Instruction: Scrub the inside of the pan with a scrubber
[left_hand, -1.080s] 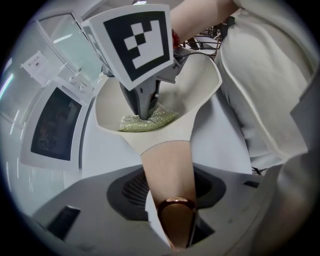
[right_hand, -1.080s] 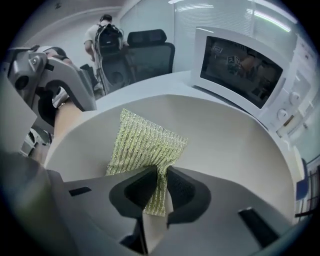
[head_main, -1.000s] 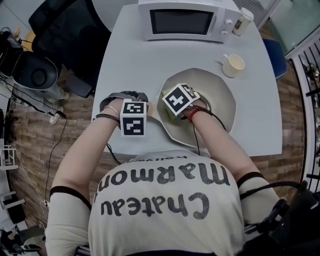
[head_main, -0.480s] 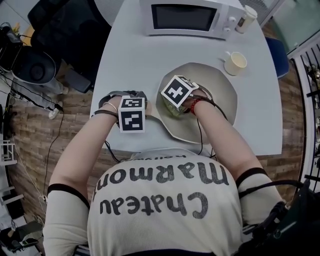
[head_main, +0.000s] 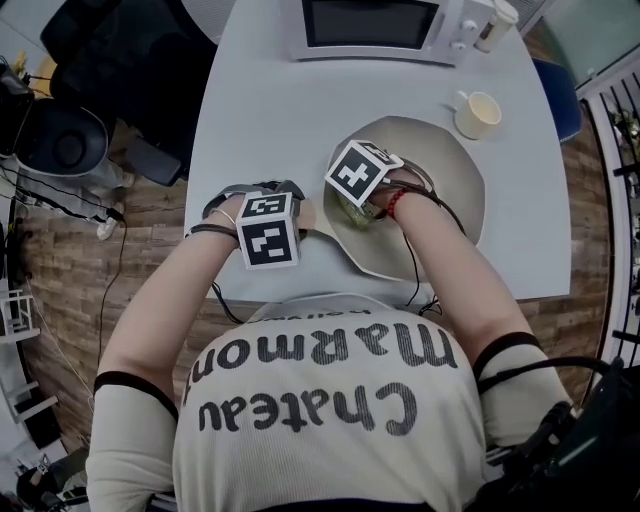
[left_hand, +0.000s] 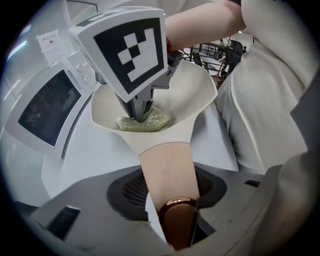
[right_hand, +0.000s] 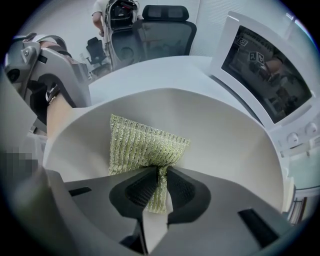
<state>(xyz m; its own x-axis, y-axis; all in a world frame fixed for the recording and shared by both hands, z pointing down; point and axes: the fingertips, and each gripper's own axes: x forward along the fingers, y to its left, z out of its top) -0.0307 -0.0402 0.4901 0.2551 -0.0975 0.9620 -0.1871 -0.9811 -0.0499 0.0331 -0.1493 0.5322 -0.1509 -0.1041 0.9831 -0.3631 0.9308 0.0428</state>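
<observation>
A cream pan (head_main: 450, 190) sits on the white table, with its wooden handle (head_main: 312, 214) pointing left. My left gripper (head_main: 294, 216) is shut on that handle (left_hand: 167, 167), whose copper end cap (left_hand: 177, 220) lies between the jaws. My right gripper (head_main: 352, 204) reaches down into the pan's left side. It is shut on a green glittery scrubber (right_hand: 145, 147), pinching the scrubber's near edge while the rest lies flat against the pan's inner wall (right_hand: 225, 145). In the left gripper view the scrubber (left_hand: 145, 121) shows under the right gripper's marker cube (left_hand: 127, 50).
A white microwave (head_main: 385, 25) stands at the table's far edge, with a cup-like container (head_main: 495, 22) at its right. A cream mug (head_main: 477, 113) sits just beyond the pan. Black office chairs (right_hand: 160, 30) and cables on the wooden floor lie left of the table.
The right gripper with the scrubber has shifted a little farther away across the pan's left side. The left gripper stays on the handle.
</observation>
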